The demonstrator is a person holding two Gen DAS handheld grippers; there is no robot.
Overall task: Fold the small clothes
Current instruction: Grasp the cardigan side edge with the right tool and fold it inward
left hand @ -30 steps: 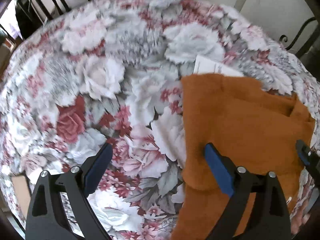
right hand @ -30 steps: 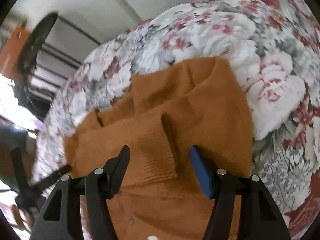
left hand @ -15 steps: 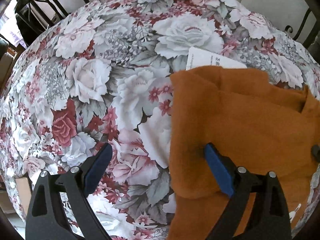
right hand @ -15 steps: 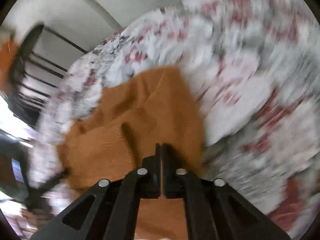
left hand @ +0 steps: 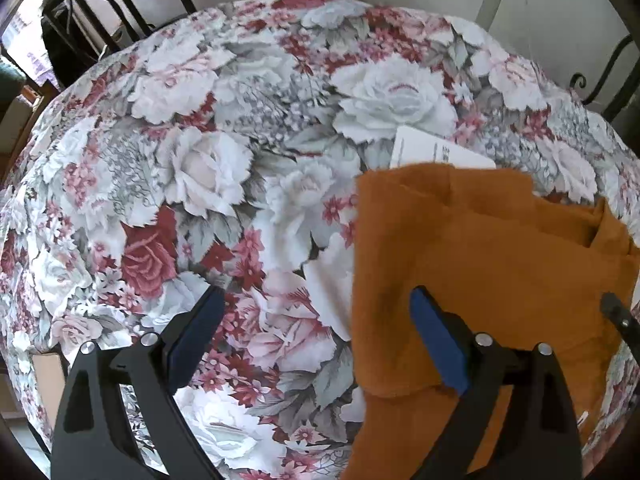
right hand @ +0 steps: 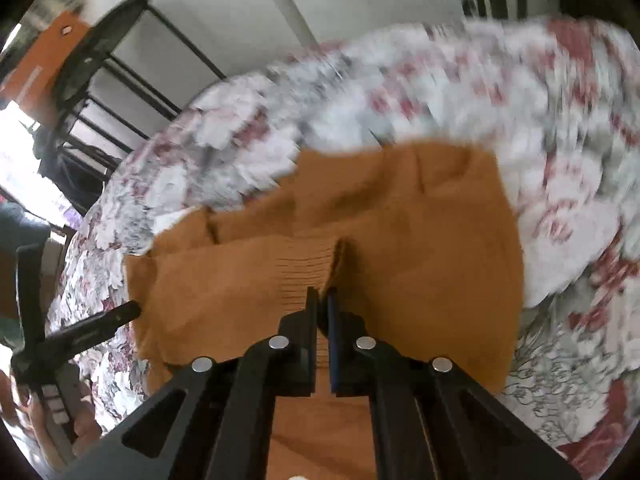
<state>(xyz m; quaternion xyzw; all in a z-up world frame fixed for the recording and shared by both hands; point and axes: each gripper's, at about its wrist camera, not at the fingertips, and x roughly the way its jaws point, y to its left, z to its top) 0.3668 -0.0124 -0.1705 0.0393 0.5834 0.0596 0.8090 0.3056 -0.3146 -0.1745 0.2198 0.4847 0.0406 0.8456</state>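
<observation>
While right gripper (right hand: 322,300) pinches orange sweater (right hand: 420,248) (ribbed cuff), left gripper (left hand: 316,320) spread, low over tablecloth (left hand: 240,152)

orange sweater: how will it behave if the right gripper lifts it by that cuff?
Probably floppy: the sweater already lies in soft folds and puckers at the ribbed cuff where the right gripper pinches it. Likely only the sleeve rises first, the body trailing. The knit looks grippy, so slipping seems unlikely; it may drag on the tablecloth.

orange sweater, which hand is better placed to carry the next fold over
Right. The right tongs are shut on the ribbed cuff of the orange sweater. The left tongs are open, straddling its edge over the floral cloth, holding nothing.
</observation>
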